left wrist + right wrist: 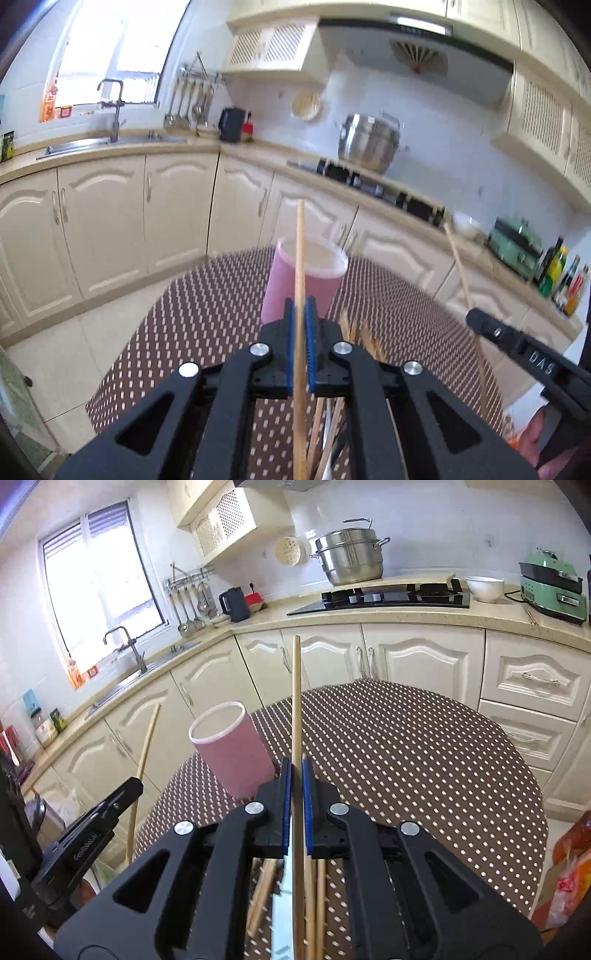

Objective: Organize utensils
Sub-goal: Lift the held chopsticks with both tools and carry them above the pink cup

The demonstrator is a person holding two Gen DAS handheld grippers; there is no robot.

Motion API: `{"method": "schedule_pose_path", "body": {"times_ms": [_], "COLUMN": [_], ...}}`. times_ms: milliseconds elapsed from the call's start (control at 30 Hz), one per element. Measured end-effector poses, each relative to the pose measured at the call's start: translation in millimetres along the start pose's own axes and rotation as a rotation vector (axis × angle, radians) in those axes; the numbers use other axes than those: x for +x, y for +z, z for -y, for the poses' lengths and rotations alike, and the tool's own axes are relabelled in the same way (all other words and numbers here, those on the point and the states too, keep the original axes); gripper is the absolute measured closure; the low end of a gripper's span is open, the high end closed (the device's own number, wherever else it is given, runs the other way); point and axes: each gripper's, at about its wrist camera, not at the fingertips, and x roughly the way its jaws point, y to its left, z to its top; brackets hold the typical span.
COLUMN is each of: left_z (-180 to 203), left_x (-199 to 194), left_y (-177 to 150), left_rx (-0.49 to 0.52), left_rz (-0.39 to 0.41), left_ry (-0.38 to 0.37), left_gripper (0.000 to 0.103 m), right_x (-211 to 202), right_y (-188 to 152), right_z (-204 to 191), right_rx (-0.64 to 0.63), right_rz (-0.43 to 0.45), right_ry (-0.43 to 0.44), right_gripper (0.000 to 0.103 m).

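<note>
Kitchen, over polka-dot tablecloth (406, 746): left gripper (302, 306) clenched on one wooden chopstick (300, 266), right gripper (296, 768) clenched on another chopstick (295, 701), both sticks angled up. Pink cup (231, 749) upright on cloth just ahead of grippers, mouth open. More loose chopsticks (316, 904) lying on cloth below jaws.

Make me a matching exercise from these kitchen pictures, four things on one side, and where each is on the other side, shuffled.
Things:
1. pink cylindrical cup
2. stainless steel steamer pot
3. white ceramic bowl
4. wooden chopstick

Places:
A. on the black gas hob
B. clamped in the right gripper
C. on the dotted brown tablecloth
D. on the counter beside the green appliance

Pairs: 1-C, 2-A, 3-D, 4-B
</note>
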Motion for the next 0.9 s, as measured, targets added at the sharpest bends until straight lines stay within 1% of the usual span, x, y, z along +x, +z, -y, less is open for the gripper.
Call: {"method": "schedule_pose_path", "body": {"times_ms": [67, 167, 200, 233, 267, 333, 400, 467, 633, 667, 767, 867, 900], "left_z": [2.5, 4.5, 4.6, 5.8, 6.6, 9.4, 11.9, 13.2, 17.9, 19.5, 25.5, 27.0, 25.6], "left_x": [1.3, 5.4, 6.1, 9.9, 11.2, 16.2, 23.7, 33.1, 56.0, 60.8, 75.0, 90.8, 94.5], "left_y": [11.3, 28.1, 31.6, 39.4, 43.6, 53.7, 64.0, 75.8, 99.4, 102.0, 108.0, 113.6, 114.7], "left_rx": [-0.002, -0.021, -0.025, -0.032, -0.036, -0.040, -0.041, -0.052, -0.057, -0.051, -0.037, -0.054, -0.067], "left_rz": [0.042, 0.099, 0.109, 0.118, 0.128, 0.157, 0.173, 0.193, 0.261, 0.268, 0.311, 0.334, 0.343], "left_ry": [0.006, 0.018, 0.023, 0.046, 0.051, 0.059, 0.071, 0.069, 0.046, 0.042, 0.030, 0.017, 0.018], "left_gripper": [0.098, 0.098, 0.098, 0.098, 0.098, 0.098, 0.098, 0.098, 0.098, 0.098, 0.098, 0.097, 0.097], "right_x": [2.0, 7.7, 11.0, 16.0, 22.4, 31.3, 41.2, 54.6, 78.9, 85.2, 101.6, 117.5, 121.4], "right_y": [8.2, 22.8, 25.8, 31.4, 36.7, 44.5, 53.0, 63.0, 82.6, 86.8, 93.5, 97.0, 98.0], "right_z": [-4.6, -10.9, -12.1, -13.4, -15.4, -17.3, -20.1, -22.1, -29.1, -31.1, -35.6, -35.6, -34.2], "right_rx": [0.009, 0.009, 0.014, 0.020, 0.022, 0.035, 0.032, 0.044, 0.034, 0.028, -0.003, -0.005, -0.001], "right_rz": [0.028, 0.069, 0.084, 0.097, 0.096, 0.112, 0.136, 0.152, 0.227, 0.237, 0.261, 0.268, 0.274], "right_ry": [0.001, 0.032, 0.050, 0.068, 0.068, 0.102, 0.100, 0.136, 0.157, 0.170, 0.169, 0.205, 0.202], "right_gripper": [0.097, 0.097, 0.097, 0.097, 0.097, 0.097, 0.097, 0.097, 0.097, 0.097, 0.097, 0.097, 0.097]}}
